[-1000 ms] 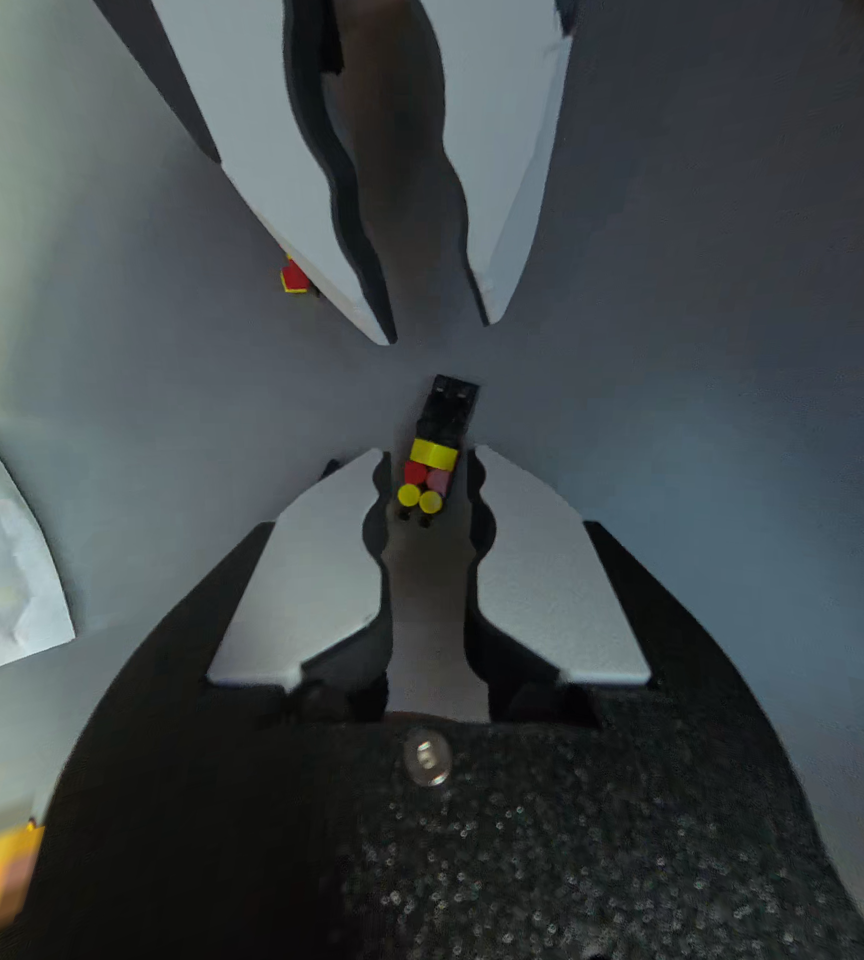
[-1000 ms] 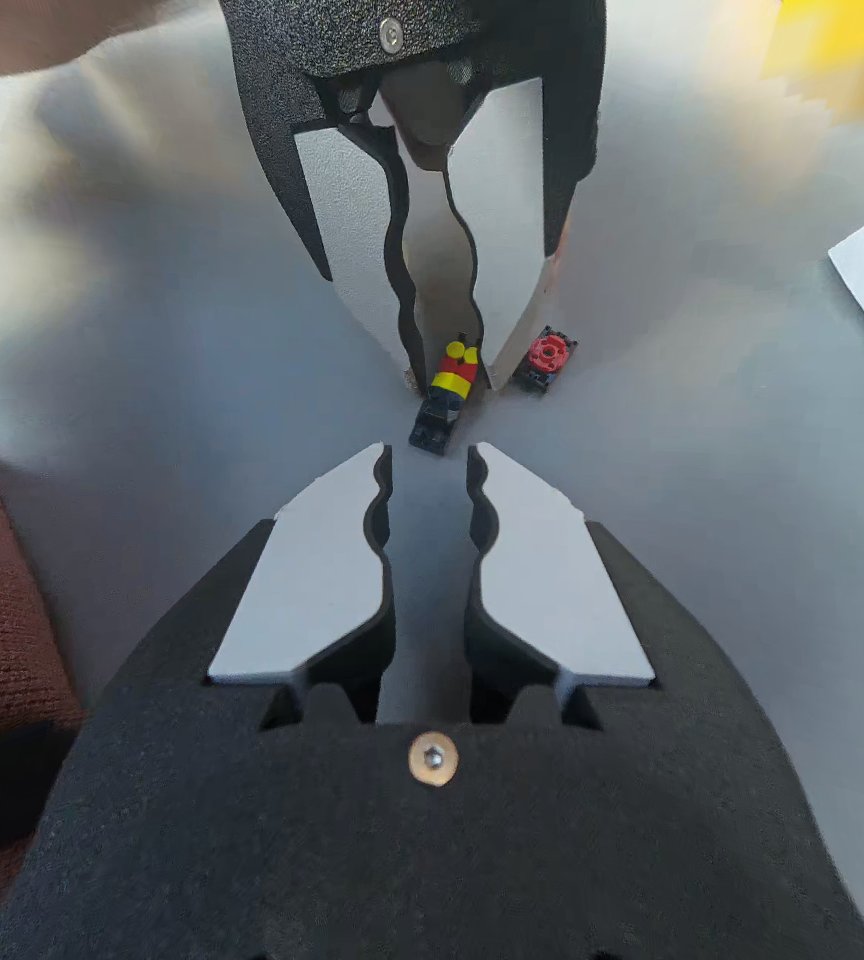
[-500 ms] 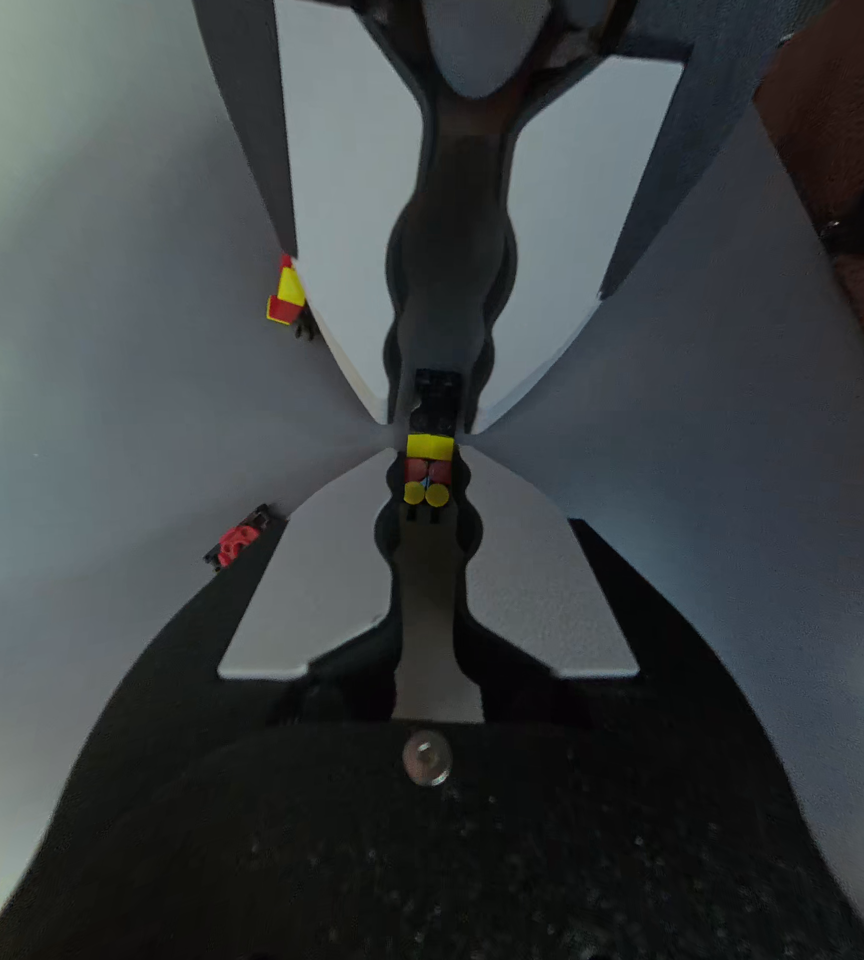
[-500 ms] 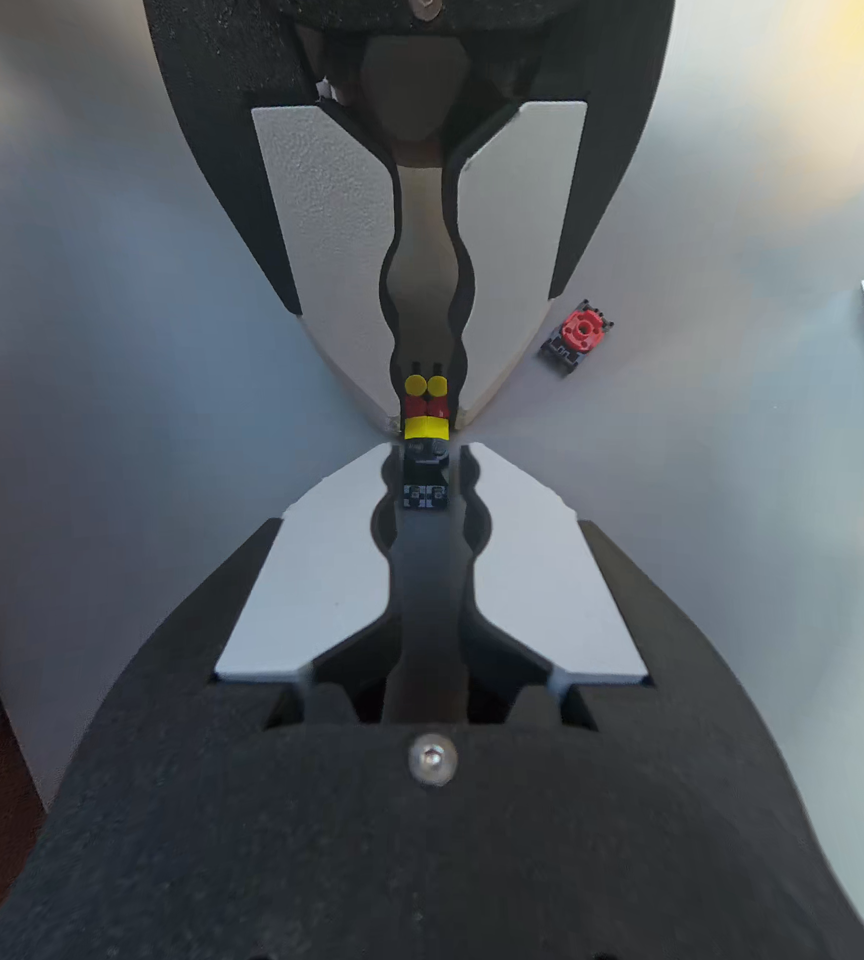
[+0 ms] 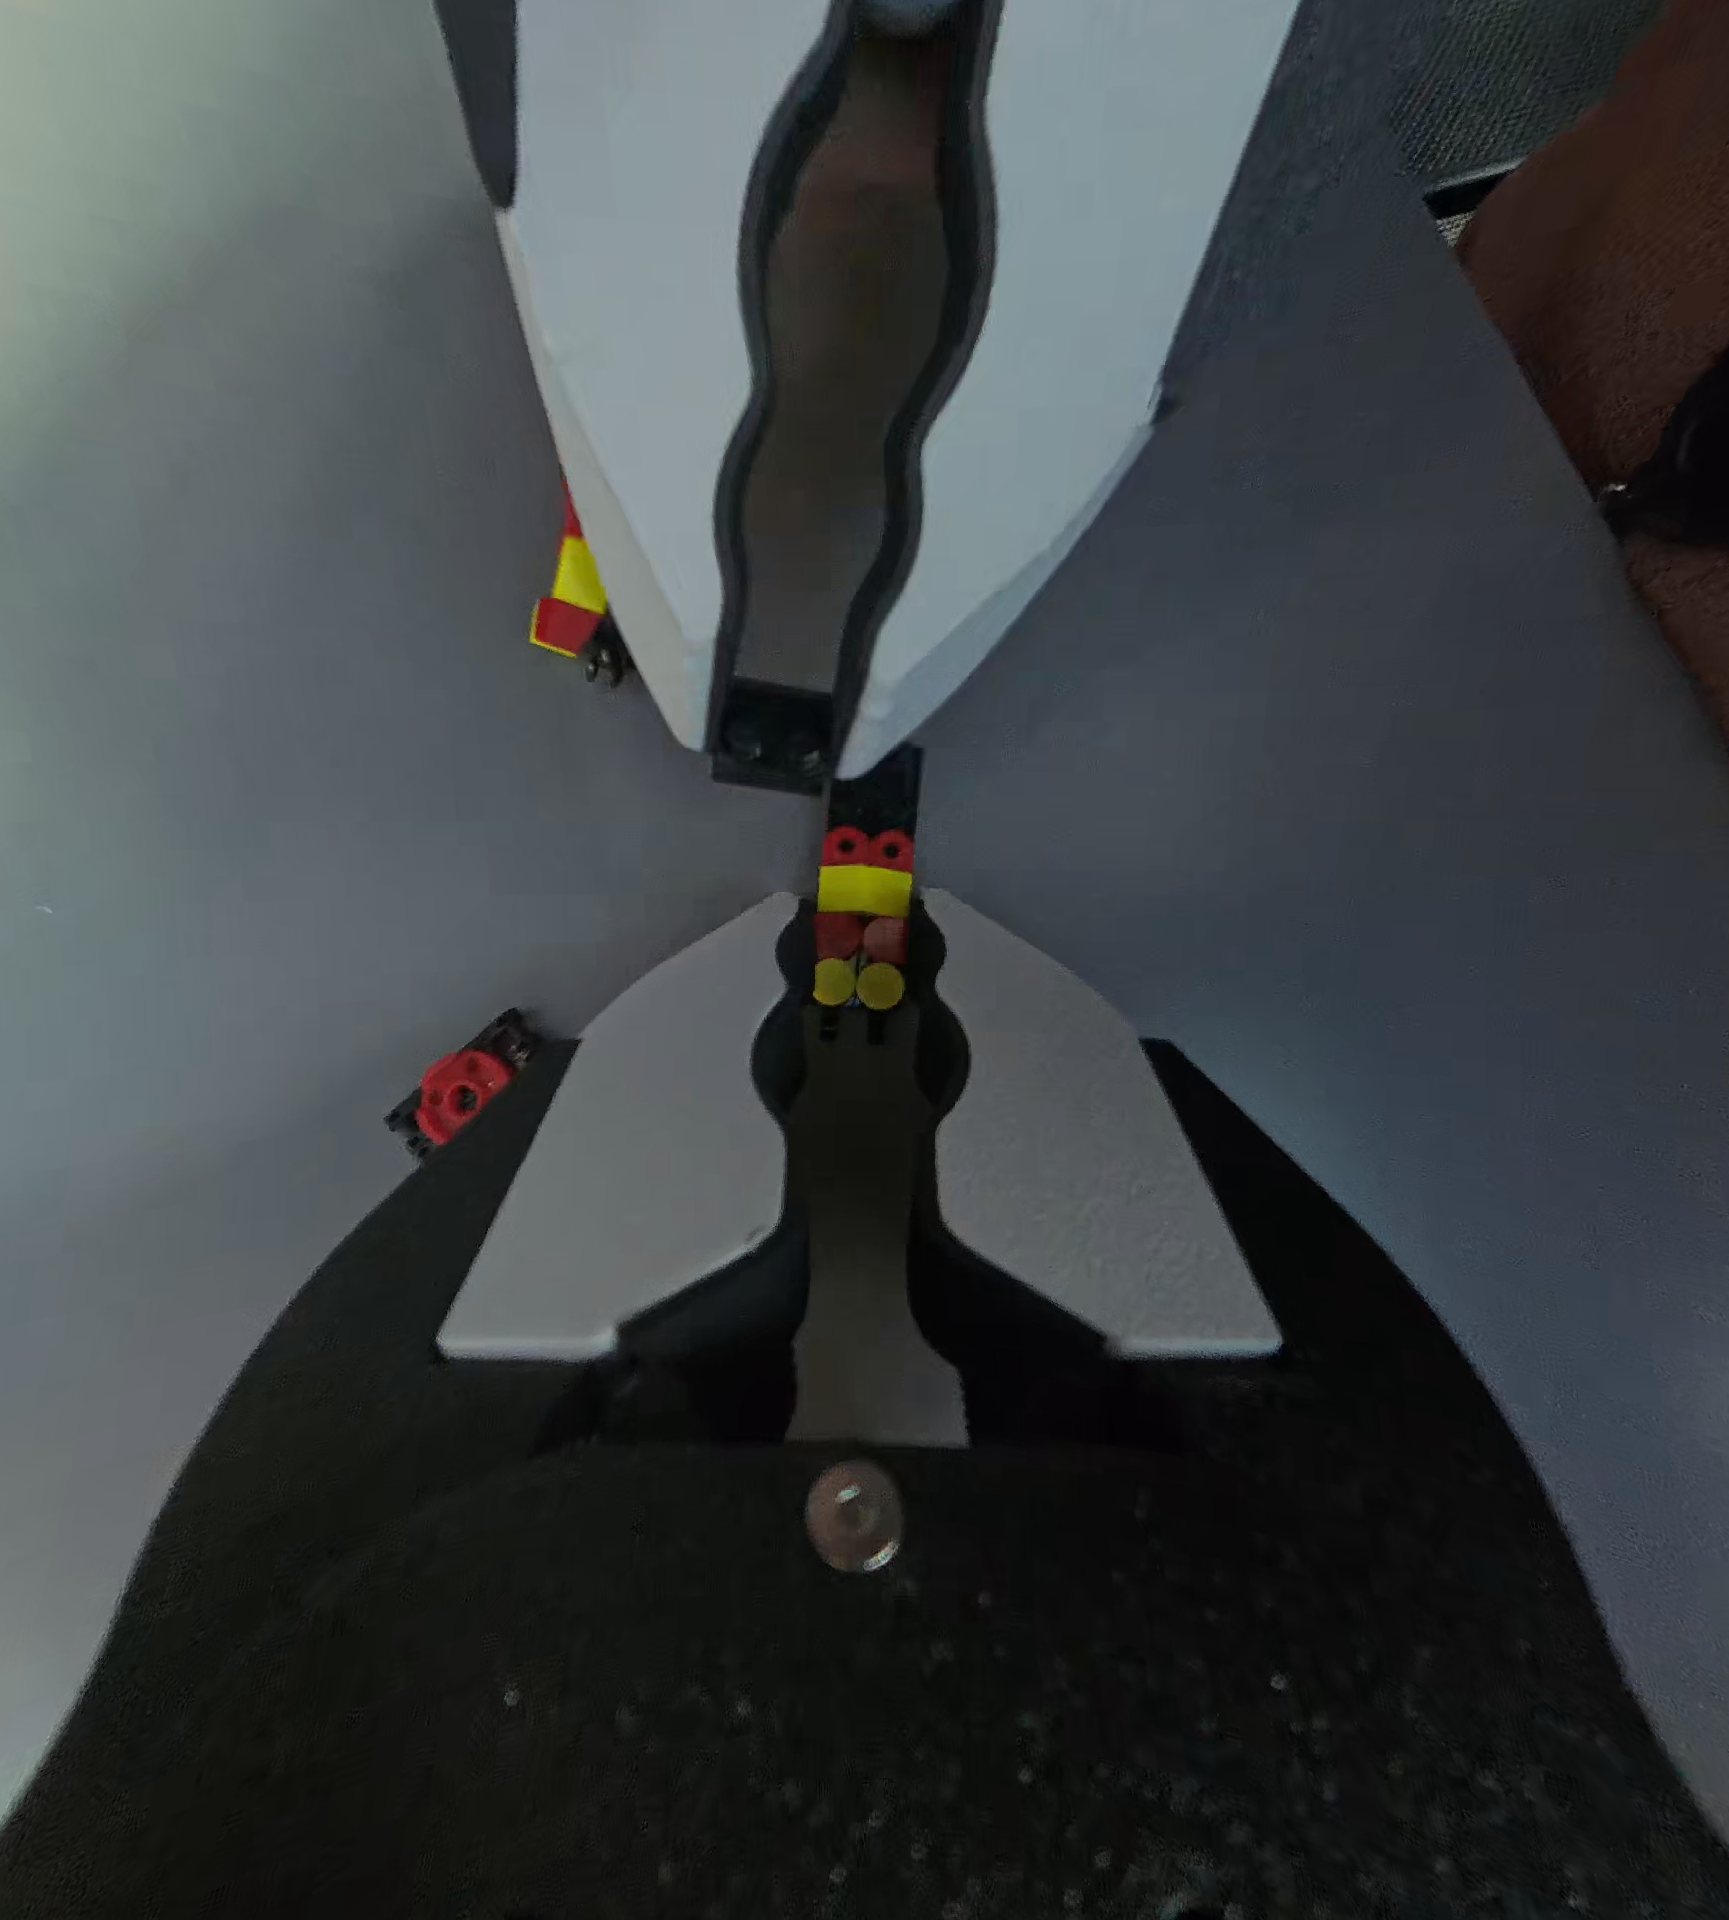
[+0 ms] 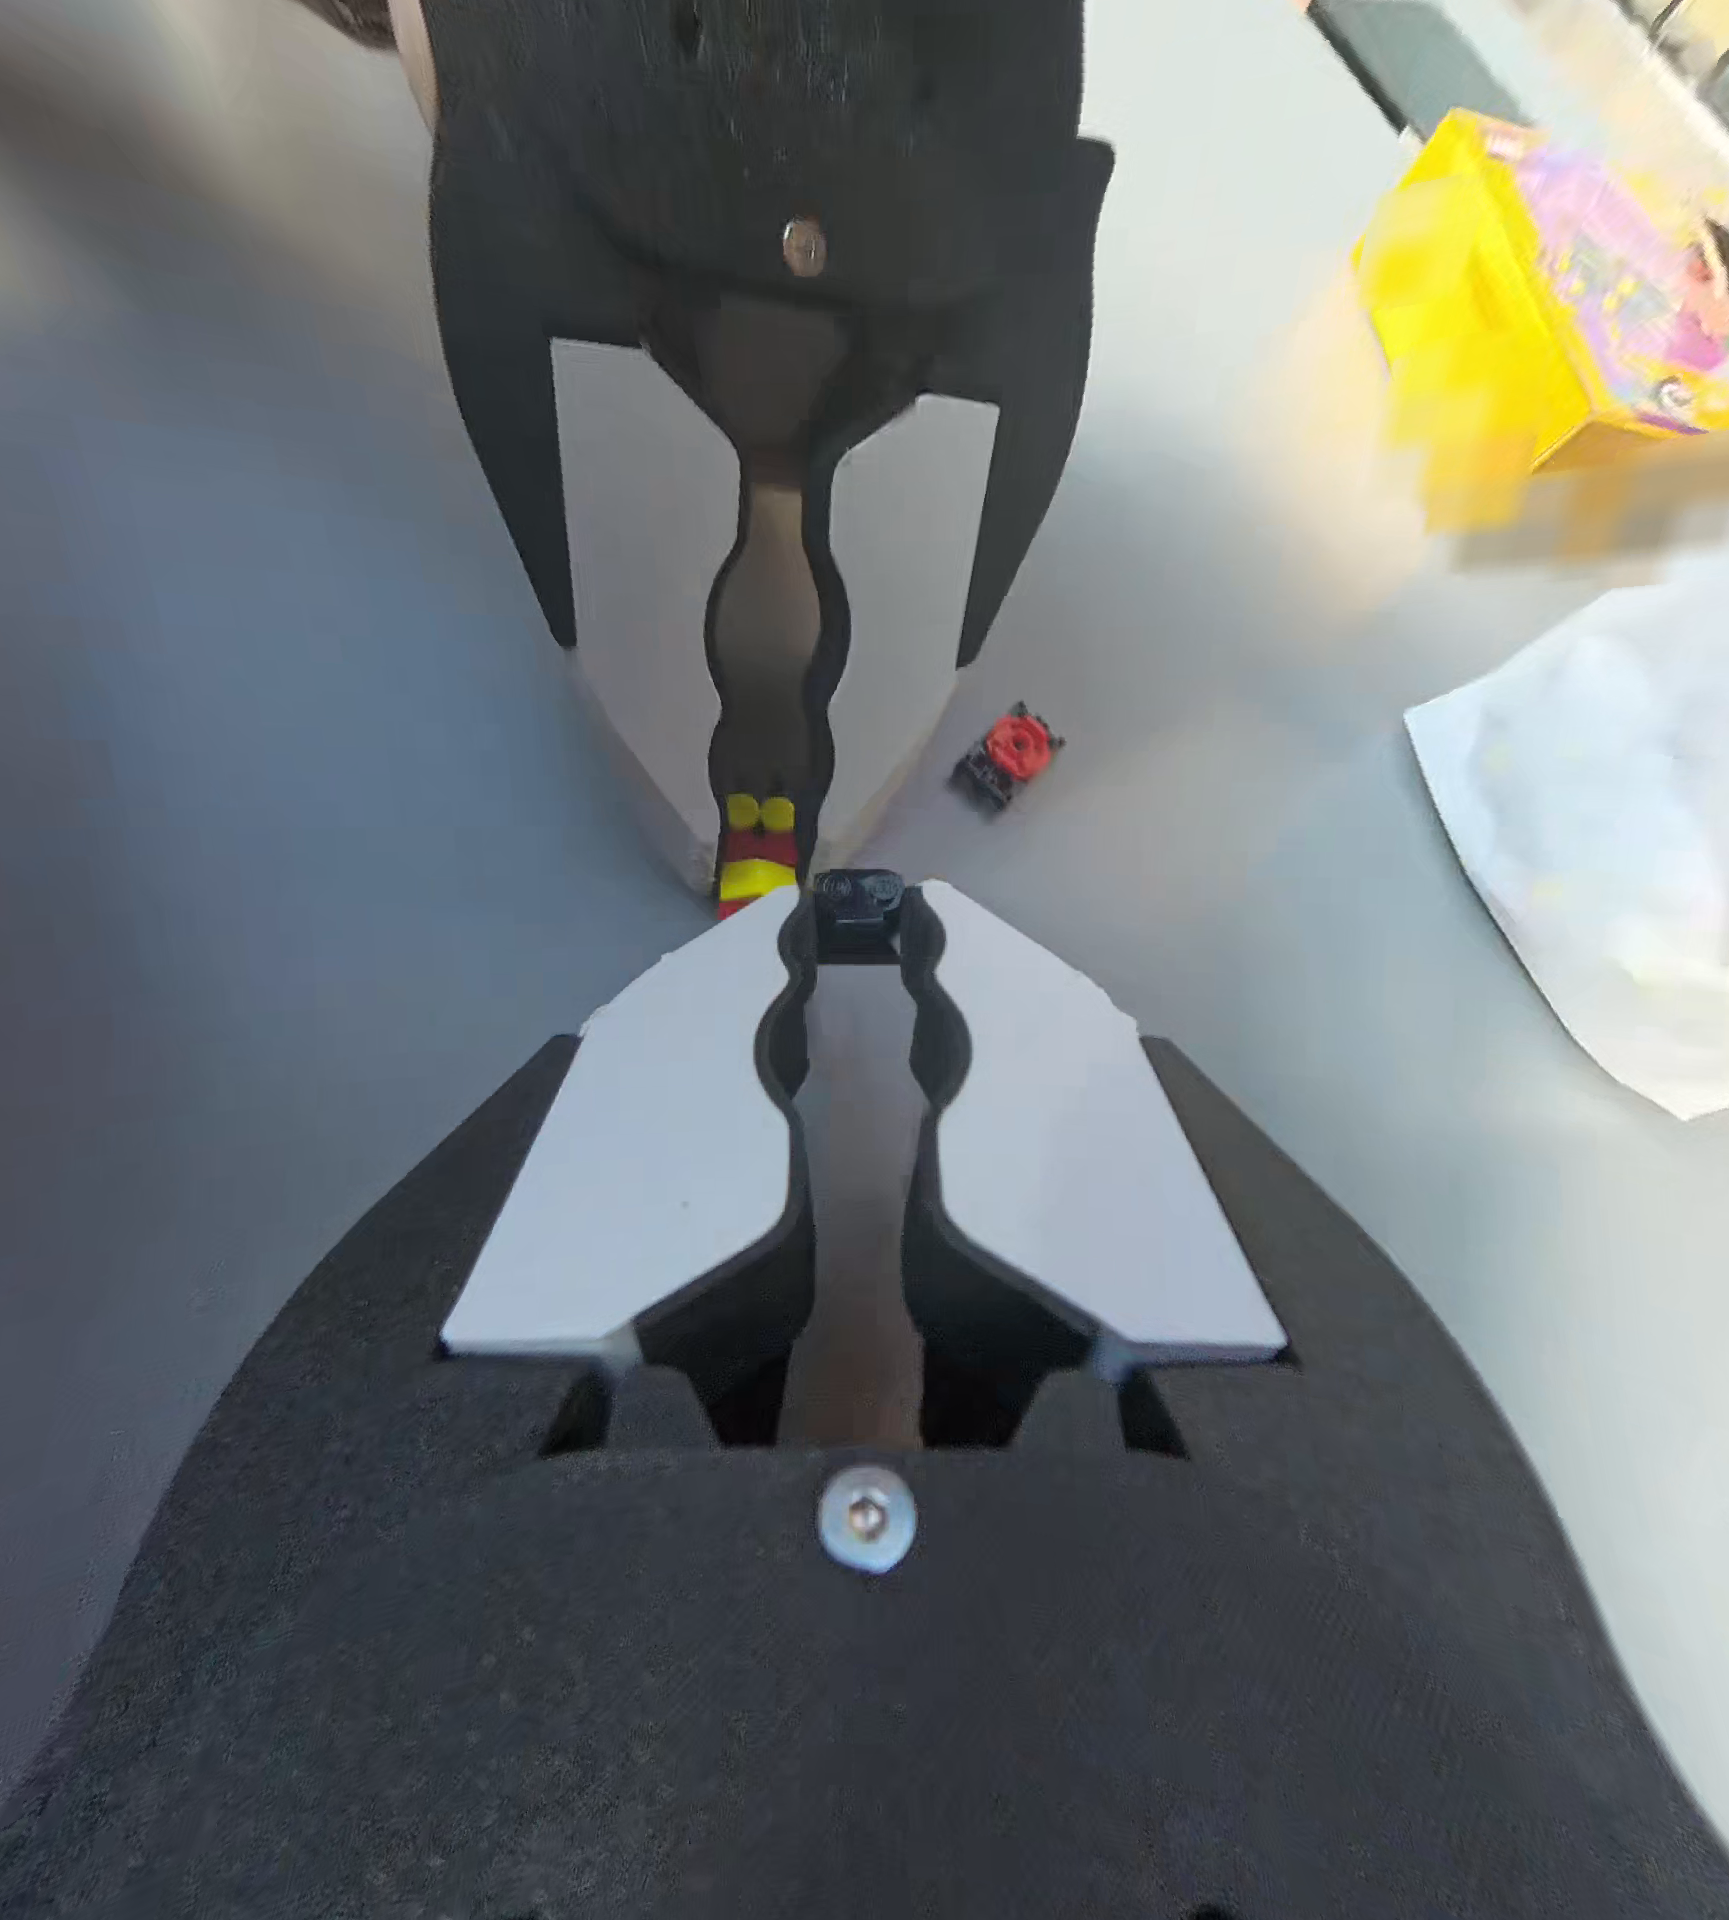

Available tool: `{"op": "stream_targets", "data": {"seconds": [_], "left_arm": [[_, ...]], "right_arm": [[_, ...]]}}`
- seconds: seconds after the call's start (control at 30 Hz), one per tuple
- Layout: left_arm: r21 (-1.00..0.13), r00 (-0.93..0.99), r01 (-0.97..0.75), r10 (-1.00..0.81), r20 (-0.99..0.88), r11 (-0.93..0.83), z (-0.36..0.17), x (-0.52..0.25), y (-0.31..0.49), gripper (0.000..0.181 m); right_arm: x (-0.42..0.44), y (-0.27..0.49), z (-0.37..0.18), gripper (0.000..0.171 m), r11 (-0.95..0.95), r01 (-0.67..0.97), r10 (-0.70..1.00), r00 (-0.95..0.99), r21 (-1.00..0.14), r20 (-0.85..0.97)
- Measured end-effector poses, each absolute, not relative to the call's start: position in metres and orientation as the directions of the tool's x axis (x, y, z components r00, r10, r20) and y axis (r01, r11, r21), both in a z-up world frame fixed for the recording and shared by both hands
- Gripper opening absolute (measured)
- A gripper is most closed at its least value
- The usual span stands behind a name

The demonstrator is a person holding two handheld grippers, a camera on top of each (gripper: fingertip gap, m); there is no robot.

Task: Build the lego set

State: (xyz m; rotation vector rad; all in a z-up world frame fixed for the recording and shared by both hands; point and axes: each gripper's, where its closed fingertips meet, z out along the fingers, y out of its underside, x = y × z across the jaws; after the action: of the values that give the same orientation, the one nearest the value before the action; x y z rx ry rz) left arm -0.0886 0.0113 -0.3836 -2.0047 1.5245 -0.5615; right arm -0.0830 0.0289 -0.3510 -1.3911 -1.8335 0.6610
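Observation:
My left gripper (image 5: 860, 920) is shut on a small lego assembly (image 5: 862, 891) with yellow and red round studs, a yellow band and red studs on its far end. It also shows in the right wrist view (image 6: 754, 852). My right gripper (image 6: 858, 902) faces it tip to tip and is shut on a black brick (image 6: 856, 914). In the left wrist view the black brick (image 5: 772, 740) sits in the right gripper's tips, just apart from the assembly and offset to its left. Both are held just above the grey table (image 5: 216, 727).
A red round piece on a black plate (image 5: 460, 1081) lies on the table beside the left gripper (image 6: 1011, 753). A red and yellow piece (image 5: 569, 597) lies half hidden behind the right gripper's finger. A yellow box (image 6: 1566, 312) and white paper (image 6: 1670, 831) lie farther off. My two grippers' fingertips are within a few centimetres of each other.
The right gripper came in, shut on the black end of the assembly, and the black brick has come off. The two parts now sit slightly apart and offset.

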Motion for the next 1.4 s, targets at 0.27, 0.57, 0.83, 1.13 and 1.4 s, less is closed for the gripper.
{"op": "stream_targets", "data": {"seconds": [0.27, 0.57, 0.83, 1.13, 1.4], "left_arm": [[-0.682, 0.291, -0.697, -0.957, 0.013, -0.221, -0.383, -0.083, 0.007, 0.016], [-0.712, 0.366, -0.657, -0.93, -0.013, -0.248, -0.374, -0.091, 0.017, 0.016], [-0.768, 0.409, -0.602, -0.911, -0.062, -0.218, -0.356, -0.093, 0.032, 0.016], [-0.795, 0.448, -0.581, -0.747, -0.491, 0.175, -0.287, -0.069, 0.05, 0.016], [-0.871, 0.387, -0.491, -0.893, -0.23, 0.012, -0.293, -0.042, 0.041, 0.016]], "right_arm": [[-0.083, 0.162, -0.25, 0.015, 0.202, 0.513, 0.943, 0.128, -0.834, 0.307], [-0.143, 0.237, -0.305, 0.03, 0.19, 0.732, 0.973, -0.051, -0.655, 0.226], [-0.095, 0.184, -0.253, 0.031, 0.153, 0.598, 0.984, -0.019, -0.786, 0.177], [-0.038, 0.054, -0.282, 0.026, -0.346, 0.291, 0.934, 0.016, -0.892, -0.357], [-0.028, 0.037, -0.278, 0.027, 0.175, 0.284, 0.984, -0.019, -0.943, 0.177]]}}
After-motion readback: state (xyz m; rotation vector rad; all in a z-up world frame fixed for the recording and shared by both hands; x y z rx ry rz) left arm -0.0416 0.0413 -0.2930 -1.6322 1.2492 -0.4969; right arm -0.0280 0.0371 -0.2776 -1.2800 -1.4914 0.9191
